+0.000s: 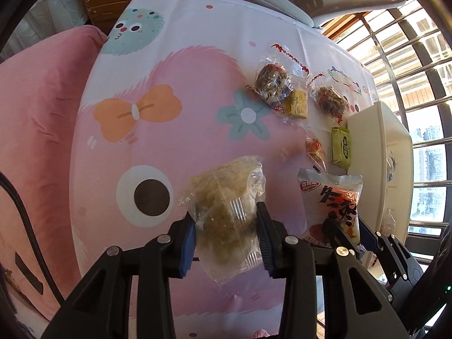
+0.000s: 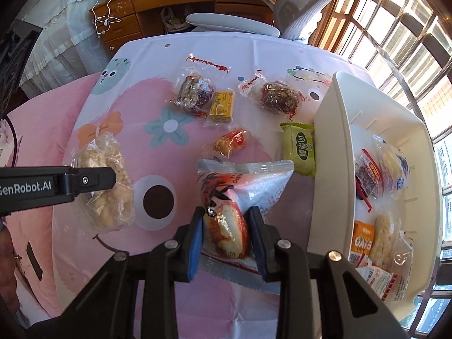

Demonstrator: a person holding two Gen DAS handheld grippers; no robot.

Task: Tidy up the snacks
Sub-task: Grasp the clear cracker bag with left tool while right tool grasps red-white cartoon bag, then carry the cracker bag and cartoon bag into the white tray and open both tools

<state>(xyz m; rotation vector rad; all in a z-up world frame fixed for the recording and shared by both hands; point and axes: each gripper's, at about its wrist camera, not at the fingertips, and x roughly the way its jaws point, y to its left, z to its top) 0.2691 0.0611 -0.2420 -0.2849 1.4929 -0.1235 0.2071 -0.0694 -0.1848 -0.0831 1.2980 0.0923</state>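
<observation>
Pink cartoon-print cloth covers the tabletop (image 2: 118, 107), where five wrapped snacks lie loose beside a white plastic bin (image 2: 333, 130). Left claw (image 1: 227, 234) is clamped on a clear-wrapped pale puffed-rice cake (image 1: 226, 197); right claw (image 2: 226, 234) is clamped on a white-and-red crinkly snack packet (image 2: 240, 195), both above the cloth.

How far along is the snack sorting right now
Partly done. Several packets already lie in the white bin. In hand: the left gripper clamps a clear-wrapped puffed rice cake, and the right gripper clamps a red and white snack packet. Left on the tablecloth: two dark cakes in clear wrappers, a yellow packet, an orange candy and a green pineapple cake.
</observation>
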